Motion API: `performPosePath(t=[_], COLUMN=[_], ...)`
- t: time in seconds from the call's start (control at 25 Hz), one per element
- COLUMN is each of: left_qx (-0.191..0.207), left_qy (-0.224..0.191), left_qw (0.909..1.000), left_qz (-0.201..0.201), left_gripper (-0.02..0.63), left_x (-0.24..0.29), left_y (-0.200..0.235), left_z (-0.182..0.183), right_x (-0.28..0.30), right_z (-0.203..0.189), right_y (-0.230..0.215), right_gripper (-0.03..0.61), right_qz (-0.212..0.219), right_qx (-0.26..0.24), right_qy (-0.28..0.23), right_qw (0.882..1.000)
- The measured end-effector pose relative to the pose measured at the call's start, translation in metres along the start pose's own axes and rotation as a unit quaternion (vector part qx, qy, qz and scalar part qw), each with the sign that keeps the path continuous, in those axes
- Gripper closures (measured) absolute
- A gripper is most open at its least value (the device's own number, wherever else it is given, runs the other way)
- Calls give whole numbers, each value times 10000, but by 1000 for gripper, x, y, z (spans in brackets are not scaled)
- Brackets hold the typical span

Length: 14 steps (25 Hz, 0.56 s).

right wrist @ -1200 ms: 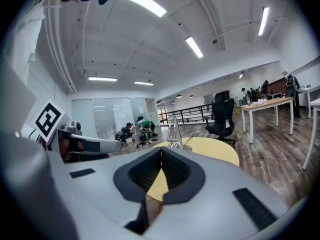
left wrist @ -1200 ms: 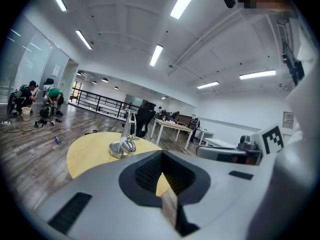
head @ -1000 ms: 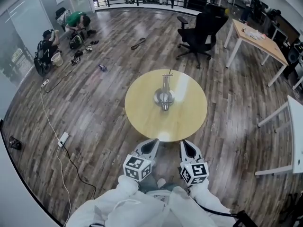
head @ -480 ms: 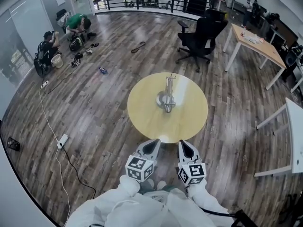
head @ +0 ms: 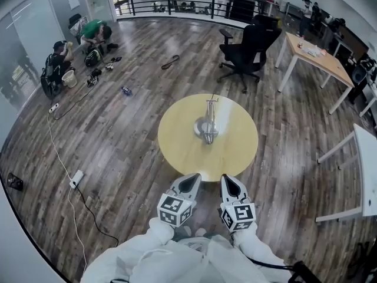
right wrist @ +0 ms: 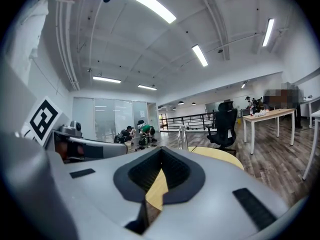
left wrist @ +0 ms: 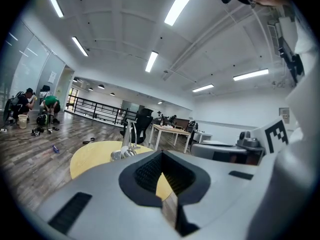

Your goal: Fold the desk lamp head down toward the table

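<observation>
Silvery metal throughout, the desk lamp (head: 207, 122) stands at the centre of the frame in the head view, about the middle of a round, pale yellow wooden worktop (head: 177, 146), with nothing else on that surface. It shows a round base and thin upright rods rising to a small crosspiece at the top; where exactly the hinge sits cannot be made out. Judged from its build, the lamp is rigid, fairly light and smooth enough to slip under a weak pinch, and the slender rods look liable to tip or skid the base if pushed from high up. The sound course appears to be one grip low, at the base or the foot of the rods, to steady it, and the other on the upper part near the head, pressed down gently about the joint. The left gripper (head: 189, 180) and right gripper (head: 231, 183) hang at lower centre, short of the worktop's near edge and well apart from the lamp; each has its fingers pressed together on nothing. No container stands on the worktop. A pale bucket (head: 69, 78) sits on the floor at the upper left; its contents cannot be seen.
</observation>
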State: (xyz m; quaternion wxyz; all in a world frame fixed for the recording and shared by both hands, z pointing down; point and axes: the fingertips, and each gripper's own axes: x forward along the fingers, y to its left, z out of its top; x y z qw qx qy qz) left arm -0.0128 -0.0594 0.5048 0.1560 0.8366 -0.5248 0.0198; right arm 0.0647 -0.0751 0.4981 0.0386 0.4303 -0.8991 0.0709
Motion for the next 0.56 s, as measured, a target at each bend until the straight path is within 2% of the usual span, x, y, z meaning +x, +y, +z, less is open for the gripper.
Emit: performPosePath(t=[0.56], left_qx=[13], left_qy=[-51], left_qw=[10000], left_qz=[-18], left_gripper=[615], left_x=[11], left_y=[13], left_z=[0], right_x=[15], right_z=[1], right_y=[-5], right_gripper=[568], right_qz=[1], right_qx=[-123], right_qy=[0], right_qw=[9999])
